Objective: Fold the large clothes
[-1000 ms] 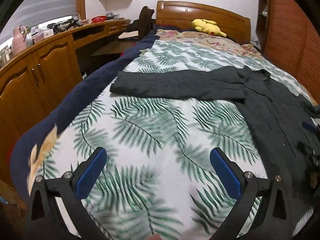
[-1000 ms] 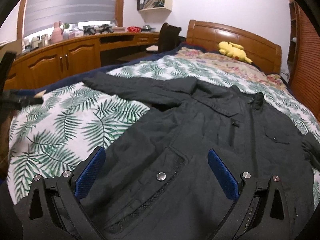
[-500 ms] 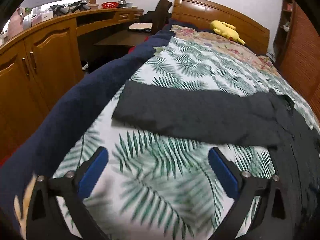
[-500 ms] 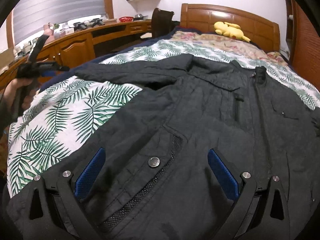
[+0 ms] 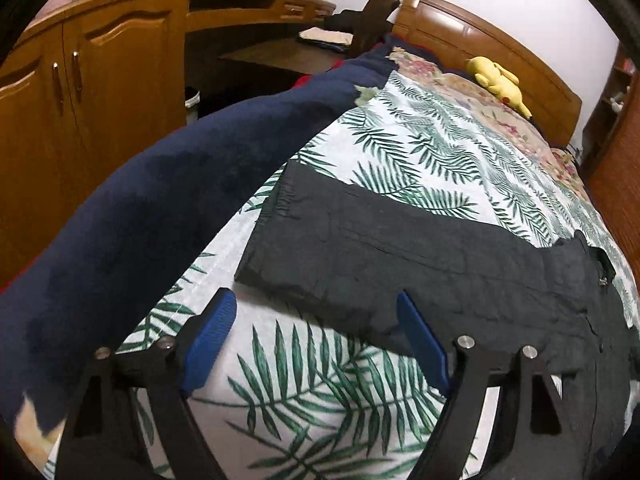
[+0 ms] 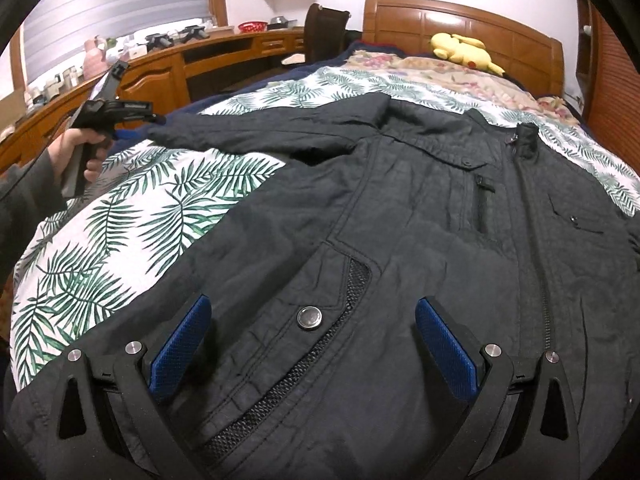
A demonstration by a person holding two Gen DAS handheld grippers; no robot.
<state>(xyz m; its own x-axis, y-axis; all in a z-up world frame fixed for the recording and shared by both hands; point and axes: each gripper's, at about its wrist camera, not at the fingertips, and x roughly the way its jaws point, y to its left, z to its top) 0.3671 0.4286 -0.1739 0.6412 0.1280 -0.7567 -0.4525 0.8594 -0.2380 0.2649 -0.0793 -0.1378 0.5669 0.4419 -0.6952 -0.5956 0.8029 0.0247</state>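
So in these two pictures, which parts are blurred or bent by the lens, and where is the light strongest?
Left wrist view: the leaf-print cover near the jaws is smeared, the headboard curves. Right wrist view: sharp on the jacket; the window blind is brightest, and dark corners ring both.

Light: even, soft indoor brightness; daylight is let in through the blinds (image 6: 120, 12), far left.
Shadows: faint.
Blur: slight smearing at the left view's near edge.
Distortion: strong fisheye bending, black corners.
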